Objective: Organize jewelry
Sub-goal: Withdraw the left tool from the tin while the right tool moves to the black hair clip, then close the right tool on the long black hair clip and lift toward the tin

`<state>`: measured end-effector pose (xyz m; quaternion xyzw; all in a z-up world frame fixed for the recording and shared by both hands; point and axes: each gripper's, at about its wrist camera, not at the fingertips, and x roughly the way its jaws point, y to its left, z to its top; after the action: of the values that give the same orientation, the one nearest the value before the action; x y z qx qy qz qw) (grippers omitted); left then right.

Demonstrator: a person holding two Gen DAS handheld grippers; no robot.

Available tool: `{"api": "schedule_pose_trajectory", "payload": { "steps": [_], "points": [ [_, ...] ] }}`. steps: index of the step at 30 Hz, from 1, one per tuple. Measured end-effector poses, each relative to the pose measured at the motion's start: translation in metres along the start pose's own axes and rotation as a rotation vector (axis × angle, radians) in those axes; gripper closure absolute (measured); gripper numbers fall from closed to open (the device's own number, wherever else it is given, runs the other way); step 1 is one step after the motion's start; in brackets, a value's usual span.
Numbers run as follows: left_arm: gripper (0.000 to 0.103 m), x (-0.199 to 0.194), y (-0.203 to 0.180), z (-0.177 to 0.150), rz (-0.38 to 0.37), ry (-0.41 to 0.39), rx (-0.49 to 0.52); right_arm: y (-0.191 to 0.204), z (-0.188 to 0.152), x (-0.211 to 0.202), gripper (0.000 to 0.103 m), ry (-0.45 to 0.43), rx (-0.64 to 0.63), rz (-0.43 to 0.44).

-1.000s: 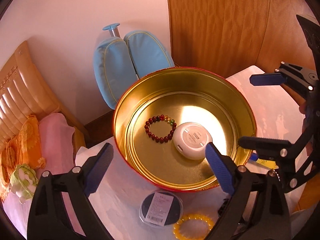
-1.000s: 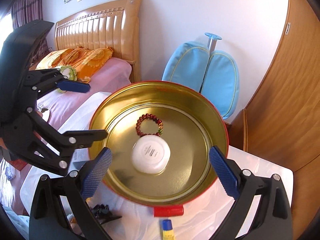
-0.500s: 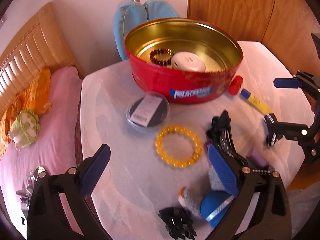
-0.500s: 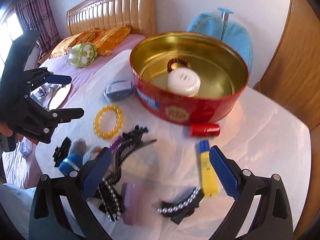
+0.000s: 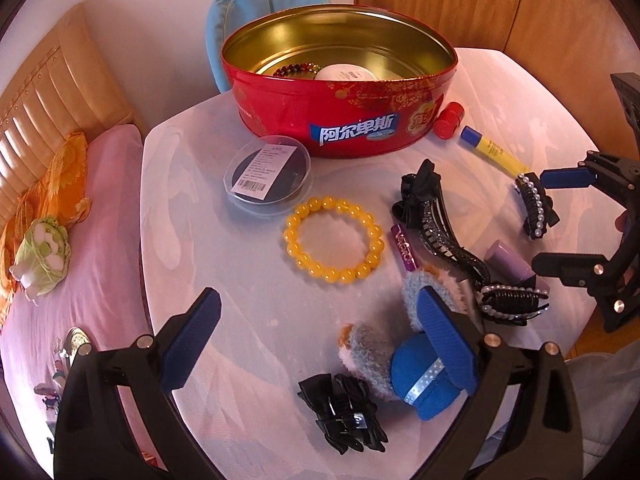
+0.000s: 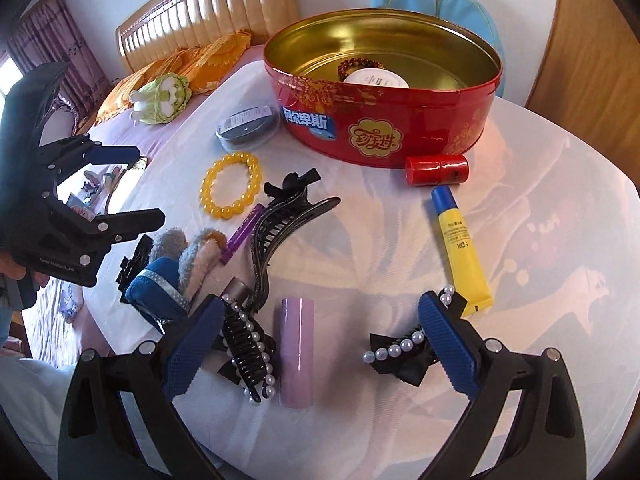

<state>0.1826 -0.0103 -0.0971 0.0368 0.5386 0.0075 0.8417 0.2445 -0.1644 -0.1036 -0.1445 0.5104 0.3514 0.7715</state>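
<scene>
A red round tin stands at the back of the white table, holding a dark bead bracelet and a white round case. A yellow bead bracelet lies on the cloth in front of it. My left gripper hovers open and empty just short of that bracelet. My right gripper is open and empty over a lilac tube, between two pearl hair clips. Each gripper also shows in the other view, the right gripper and the left gripper.
Scattered on the table are a clear labelled box, a long black clip, a blue fluffy hair piece, a black bow clip, a yellow tube and a red cylinder. A bed lies left, and wooden doors stand behind.
Both grippers have pulled back and away from over the tin, so the loose items on the table have come into view. The tin's contents have not moved.
</scene>
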Motion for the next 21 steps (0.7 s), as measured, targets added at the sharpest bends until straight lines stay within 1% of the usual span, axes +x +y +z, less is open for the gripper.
{"api": "schedule_pose_trajectory", "payload": {
  "steps": [1, 3, 5, 10, 14, 15, 16, 17, 19, 21],
  "points": [
    [0.007, 0.002, 0.002, 0.001, -0.003, 0.003, 0.006, 0.000, 0.002, 0.003, 0.004, 0.006, 0.032, -0.009],
    [0.007, 0.005, 0.006, 0.003, -0.001, 0.001, 0.022, 0.002, 0.005, 0.009, 0.004, 0.005, 0.089, 0.002],
    [0.007, 0.004, 0.012, 0.002, -0.009, -0.017, 0.041, 0.009, 0.010, 0.020, 0.004, 0.015, 0.115, -0.020],
    [0.007, 0.004, 0.031, -0.013, -0.054, -0.024, 0.031, 0.030, 0.023, 0.042, 0.004, 0.047, 0.124, -0.059],
    [0.007, 0.011, 0.045, -0.024, -0.078, -0.003, 0.038, 0.036, 0.029, 0.051, 0.006, 0.057, 0.133, -0.108],
    [0.007, 0.012, 0.049, -0.025, -0.081, 0.000, 0.042, 0.035, 0.029, 0.053, 0.010, 0.063, 0.135, -0.117],
    [0.007, 0.014, 0.051, -0.025, -0.085, 0.002, 0.045, 0.035, 0.030, 0.055, 0.029, 0.071, 0.136, -0.129],
    [0.007, 0.015, 0.054, -0.024, -0.090, 0.001, 0.047, 0.036, 0.031, 0.059, 0.041, 0.084, 0.138, -0.146],
    [0.007, 0.015, 0.058, -0.022, -0.100, -0.007, 0.049, 0.036, 0.031, 0.060, 0.042, 0.088, 0.146, -0.154],
    [0.007, 0.016, 0.060, -0.020, -0.112, -0.013, 0.058, 0.039, 0.031, 0.060, 0.052, 0.090, 0.140, -0.160]
  ]
}}
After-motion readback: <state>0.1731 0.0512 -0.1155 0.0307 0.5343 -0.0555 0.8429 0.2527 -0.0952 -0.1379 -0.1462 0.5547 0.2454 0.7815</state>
